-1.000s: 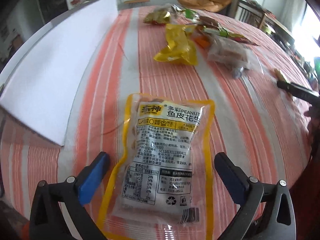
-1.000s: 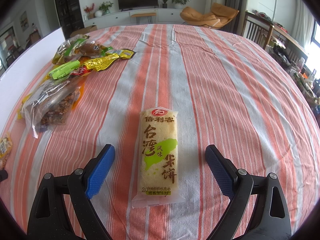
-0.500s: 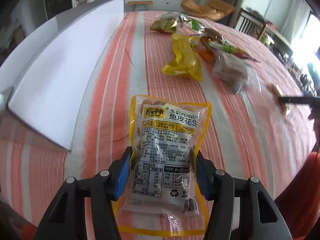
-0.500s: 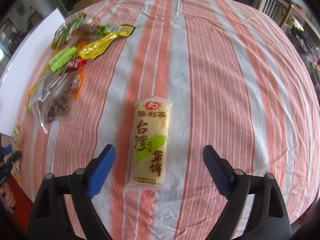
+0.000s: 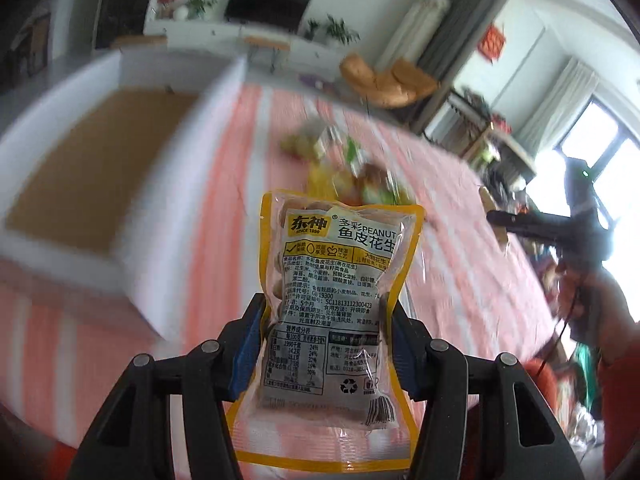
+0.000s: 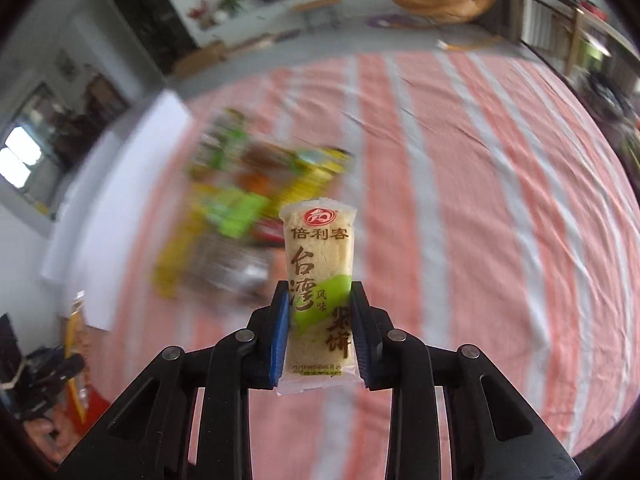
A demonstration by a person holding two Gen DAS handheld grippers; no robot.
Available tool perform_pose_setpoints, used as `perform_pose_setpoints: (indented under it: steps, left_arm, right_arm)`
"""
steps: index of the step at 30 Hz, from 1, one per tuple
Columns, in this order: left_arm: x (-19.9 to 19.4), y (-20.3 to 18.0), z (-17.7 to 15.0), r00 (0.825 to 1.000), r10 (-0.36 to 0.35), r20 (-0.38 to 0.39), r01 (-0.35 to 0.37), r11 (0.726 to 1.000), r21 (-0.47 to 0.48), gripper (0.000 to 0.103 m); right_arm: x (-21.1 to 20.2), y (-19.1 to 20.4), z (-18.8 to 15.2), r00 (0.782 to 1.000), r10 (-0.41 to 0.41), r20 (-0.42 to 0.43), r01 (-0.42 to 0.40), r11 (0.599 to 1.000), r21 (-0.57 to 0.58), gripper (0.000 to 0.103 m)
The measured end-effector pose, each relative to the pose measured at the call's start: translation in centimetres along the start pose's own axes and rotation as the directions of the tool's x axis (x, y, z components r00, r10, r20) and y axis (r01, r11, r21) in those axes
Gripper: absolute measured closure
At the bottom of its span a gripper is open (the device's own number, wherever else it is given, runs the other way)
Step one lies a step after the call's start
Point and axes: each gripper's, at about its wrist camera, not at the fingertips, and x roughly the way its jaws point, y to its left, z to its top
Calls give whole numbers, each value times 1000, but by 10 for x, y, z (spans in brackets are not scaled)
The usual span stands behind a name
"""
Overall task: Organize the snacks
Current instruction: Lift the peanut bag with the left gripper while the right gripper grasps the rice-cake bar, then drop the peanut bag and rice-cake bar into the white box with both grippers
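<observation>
My left gripper (image 5: 326, 316) is shut on a yellow-edged clear peanut bag (image 5: 340, 280) and holds it up above the striped table. My right gripper (image 6: 320, 304) is shut on a rice cracker pack (image 6: 320, 264) with a green patch, lifted off the cloth. A white box (image 5: 84, 176) with a brown cardboard floor stands open at the left. A blurred pile of snack packets lies on the table in both the left wrist view (image 5: 344, 168) and the right wrist view (image 6: 240, 220). The right gripper also shows in the left wrist view (image 5: 540, 226).
The table carries an orange-and-white striped cloth (image 6: 480, 200). The white box shows as a white wall at the left in the right wrist view (image 6: 120, 200). Chairs and a low cabinet stand beyond the table's far edge.
Both grippers closed on their packs, the left first, and lifted them off the table. The views tilted up, and the box's open inside came into sight.
</observation>
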Motion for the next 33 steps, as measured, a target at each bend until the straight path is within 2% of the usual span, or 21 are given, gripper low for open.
perform_pose_setpoints:
  steps: [3, 4, 6, 8, 11, 13, 14, 15, 16, 17, 18, 21, 23, 25, 27, 30, 33]
  left_arm:
    - [-28, 31, 37, 994, 96, 61, -95, 995, -16, 47]
    - [-35, 49, 50, 985, 155, 73, -153, 988, -36, 47]
    - [-42, 74, 65, 972, 221, 74, -216, 974, -73, 47]
    - [-45, 105, 80, 947, 314, 65, -306, 946, -109, 47]
    - [-38, 129, 90, 918, 394, 52, -386, 914, -122, 46]
    - [-27, 141, 93, 904, 426, 45, -418, 900, -120, 40]
    - [-21, 144, 93, 893, 449, 41, -442, 889, -118, 32]
    - [-15, 146, 91, 881, 472, 40, -465, 878, -115, 21]
    - [-9, 148, 90, 866, 499, 40, -493, 863, -110, 16]
    - [-6, 147, 87, 857, 513, 41, -507, 856, -106, 8]
    - [-4, 145, 84, 852, 521, 48, -515, 851, -104, 5]
    - [-9, 131, 69, 850, 518, 98, -513, 855, -74, 4]
    - [-16, 115, 58, 857, 499, 130, -495, 867, -59, 4]
    - [-21, 96, 50, 878, 455, 151, -454, 890, -42, 4]
    - [-28, 65, 28, 911, 376, 171, -381, 925, -5, 2]
    - [-28, 19, -2, 952, 252, 171, -265, 962, 60, 0]
    - [-9, -20, -30, 983, 141, 113, -153, 983, 104, 0]
  right_arm:
    - [-9, 84, 25, 986, 161, 33, -158, 984, -78, 74]
    - [-10, 106, 29, 980, 197, 36, -192, 976, -103, 74]
    - [-6, 161, 39, 959, 282, 29, -275, 950, -149, 73]
    - [2, 221, 46, 933, 360, 17, -350, 916, -197, 73]
    - [25, 292, 50, 913, 407, -1, -393, 880, -265, 73]
    - [44, 326, 53, 918, 396, -6, -378, 873, -309, 73]
    - [53, 339, 52, 920, 391, -7, -371, 868, -329, 70]
    - [63, 349, 52, 922, 388, -9, -368, 865, -341, 64]
    - [70, 351, 51, 922, 388, -11, -367, 862, -348, 55]
    - [77, 352, 49, 926, 377, -6, -356, 867, -349, 36]
    - [79, 349, 47, 929, 369, 15, -341, 874, -345, 32]
    - [68, 329, 35, 936, 344, 80, -292, 881, -372, 31]
    - [61, 314, 27, 947, 299, 115, -230, 885, -404, 31]
    - [56, 279, 14, 960, 224, 167, -132, 891, -435, 28]
    - [54, 242, 1, 966, 137, 221, -27, 898, -439, 26]
    - [51, 156, -32, 955, -25, 297, 143, 912, -383, 26]
    - [51, 74, -62, 938, -189, 291, 268, 927, -261, 26]
